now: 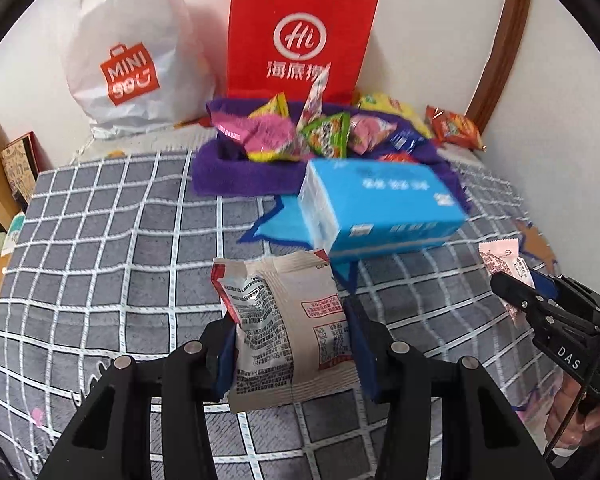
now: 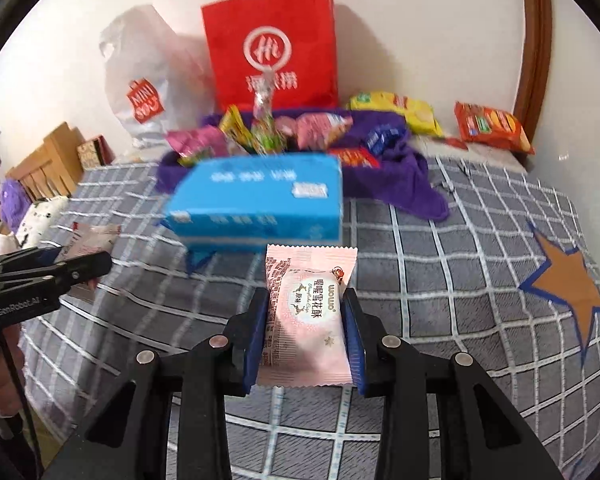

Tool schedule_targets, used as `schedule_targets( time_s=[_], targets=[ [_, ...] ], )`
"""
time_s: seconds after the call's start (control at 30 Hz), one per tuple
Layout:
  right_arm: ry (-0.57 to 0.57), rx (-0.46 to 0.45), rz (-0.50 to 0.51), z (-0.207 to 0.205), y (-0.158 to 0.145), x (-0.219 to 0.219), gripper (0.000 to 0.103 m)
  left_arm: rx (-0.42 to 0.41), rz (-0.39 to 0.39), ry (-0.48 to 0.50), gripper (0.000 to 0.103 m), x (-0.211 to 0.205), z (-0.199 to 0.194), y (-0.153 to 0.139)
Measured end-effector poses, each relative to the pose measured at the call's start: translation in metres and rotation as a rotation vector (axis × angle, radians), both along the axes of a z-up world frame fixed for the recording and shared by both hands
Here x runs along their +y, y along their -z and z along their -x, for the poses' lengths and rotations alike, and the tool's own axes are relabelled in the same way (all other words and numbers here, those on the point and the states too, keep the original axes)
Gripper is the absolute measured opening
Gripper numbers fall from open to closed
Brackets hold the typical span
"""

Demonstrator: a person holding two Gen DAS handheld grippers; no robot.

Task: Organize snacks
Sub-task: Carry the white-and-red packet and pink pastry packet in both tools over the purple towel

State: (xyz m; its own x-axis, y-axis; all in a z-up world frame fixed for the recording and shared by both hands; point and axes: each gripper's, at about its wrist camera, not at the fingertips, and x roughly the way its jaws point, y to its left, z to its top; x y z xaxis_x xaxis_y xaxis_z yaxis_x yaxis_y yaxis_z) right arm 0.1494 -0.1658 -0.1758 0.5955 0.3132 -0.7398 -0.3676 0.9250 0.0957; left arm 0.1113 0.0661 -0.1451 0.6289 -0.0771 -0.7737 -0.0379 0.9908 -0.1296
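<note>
Organizing of snacks, at a middle stage as judged from the present layout. The left claw is shown closed on a beige snack packet, pinched between its blue pads and held above the checked bed cover. The right claw is closed likewise on a pink snowflake-crisp packet, its jaws set against the packet's two long edges. Both packets are seen lifted clear of the bed and aimed toward the far end, where a purple cloth container already holds a heap of sorted snacks: pink, yellow and green wrappers standing or leaning together. A blue tissue pack lies between the claws and the container, just in front of it. Outside the container, a yellow bag and an orange-red bag are seen resting near the wall, and a small dark-blue packet lies on the purple cloth's edge; these are judged still to be gathered. A red paper bag and a white plastic bag stand behind, against the wall. Delivery of the two held packets is taken as the step in hand; whether further loose snacks lie out of view cannot be told.
</note>
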Motion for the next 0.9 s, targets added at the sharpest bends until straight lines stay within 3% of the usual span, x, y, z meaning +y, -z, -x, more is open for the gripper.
schedule_targets(
  time_s=[0.43, 0.9],
  targets=[
    [0.018, -0.093, -0.013, -0.005, -0.072, -0.002, 0.036, -0.073, 0.009, 0.033, 0.046, -0.014, -0.009, -0.062],
    [0.046, -0.139, 0.004, -0.059, -0.103, 0.002, 0.036, -0.101, 0.016, 0.024, 0.046, -0.007, -0.056, -0.096]
  ],
)
